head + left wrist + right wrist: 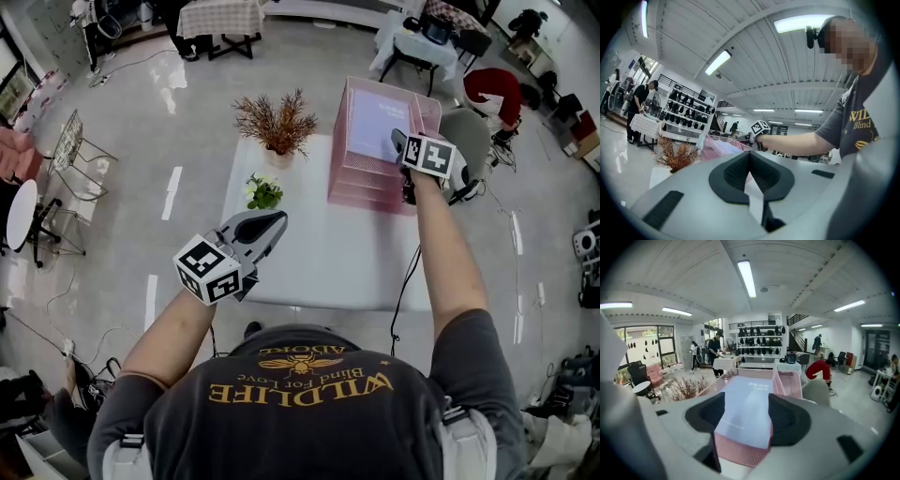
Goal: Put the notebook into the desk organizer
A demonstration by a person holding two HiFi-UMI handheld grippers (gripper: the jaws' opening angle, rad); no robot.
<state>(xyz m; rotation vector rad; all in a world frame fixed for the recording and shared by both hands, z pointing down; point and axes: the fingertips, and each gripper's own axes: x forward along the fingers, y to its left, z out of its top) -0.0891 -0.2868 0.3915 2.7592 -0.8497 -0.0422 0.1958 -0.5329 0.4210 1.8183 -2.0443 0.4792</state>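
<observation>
A lavender notebook point(370, 122) lies flat in the top tray of the pink mesh desk organizer point(361, 187), which stands at the white table's far right. My right gripper point(399, 142) hovers over the tray's right side. In the right gripper view its jaws point(746, 399) stand open on either side of the notebook point(750, 380), with the pads off it, and the organizer's front rim point(740, 458) sits just below. My left gripper point(272, 223) hangs over the table's near left with nothing in it. Its pads meet at the tips point(750, 154).
A dried brown plant in a pot point(277, 122) and a small green plant point(264, 192) stand on the table point(309, 253) left of the organizer. A grey chair point(469, 131) sits behind the organizer. A cable hangs off the table's right edge. A wire chair point(75, 150) stands at the far left.
</observation>
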